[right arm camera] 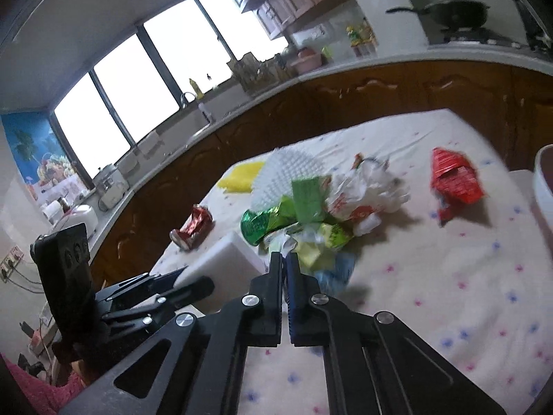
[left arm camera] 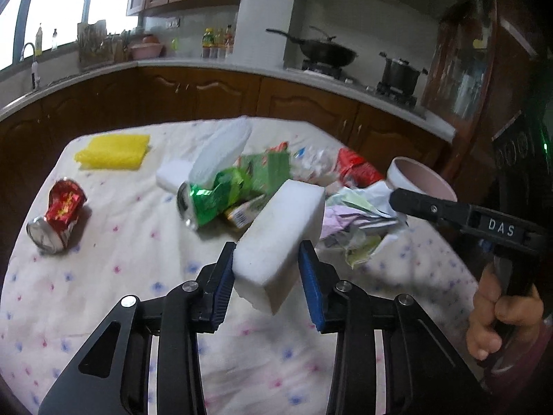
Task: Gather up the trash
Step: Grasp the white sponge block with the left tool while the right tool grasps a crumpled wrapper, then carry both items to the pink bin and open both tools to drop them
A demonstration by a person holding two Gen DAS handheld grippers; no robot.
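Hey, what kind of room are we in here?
Most likely a home kitchen: a black wok and lidded black pot sit on a gas stove, brown wooden cabinets line the counter, and a curved metal tap stands by the window.

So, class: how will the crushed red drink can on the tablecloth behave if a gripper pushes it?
The crushed red drink can lies on its side, so it may roll unevenly. Its dented walls suggest thin metal, probably light and likely to skid or buckle further.

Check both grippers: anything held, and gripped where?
Left gripper holds the white foam block, jaws clamping its two long side faces near the lower end. Right gripper has its jaws shut; whether it pinches any paper scrap cannot be told.
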